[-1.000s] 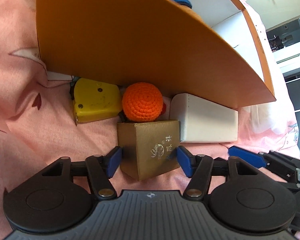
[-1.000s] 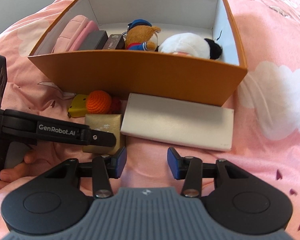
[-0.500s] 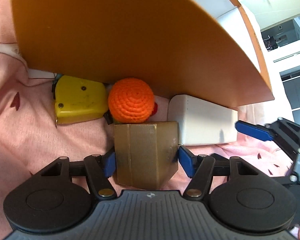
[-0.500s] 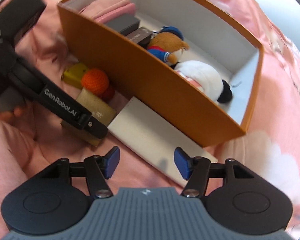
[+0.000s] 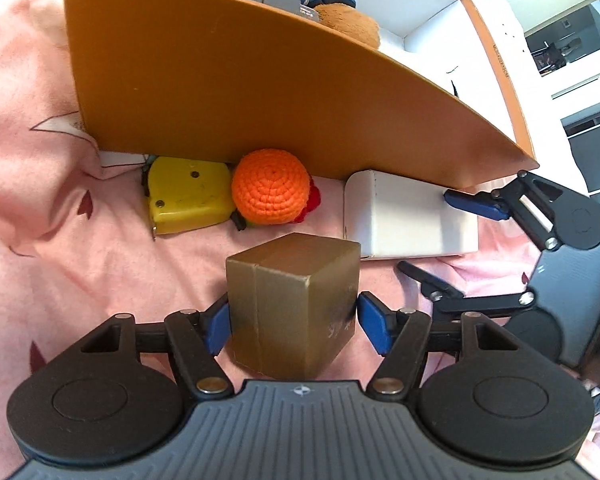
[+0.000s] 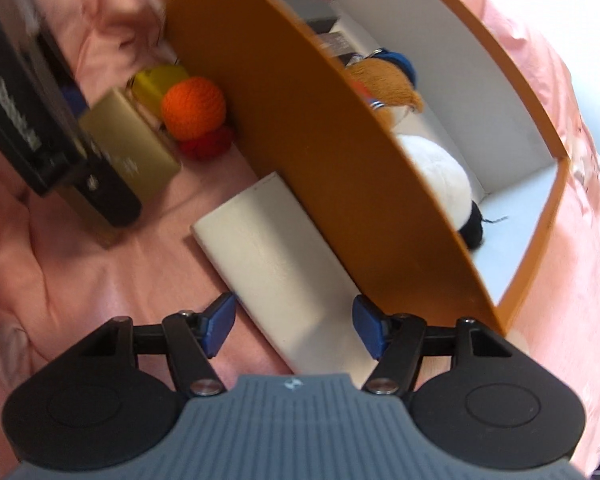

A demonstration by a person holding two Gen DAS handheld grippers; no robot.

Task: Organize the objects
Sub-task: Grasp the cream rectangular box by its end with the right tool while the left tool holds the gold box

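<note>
The gold box [image 5: 296, 304] is squeezed in the left claw [image 5: 292, 318], near the orange bin [image 5: 260, 92], likely to go inside. The right claw [image 6: 292, 326] is spread apart around the white box [image 6: 276, 256], ready to grab.

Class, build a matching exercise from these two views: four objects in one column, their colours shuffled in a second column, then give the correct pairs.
Things:
1. crocheted ball
2. tape measure
3. small box in the left claw
4. flat box lying against the big storage box

Colours:
A. white
B. gold
C. orange
D. yellow

Pairs: 1-C, 2-D, 3-B, 4-A
</note>
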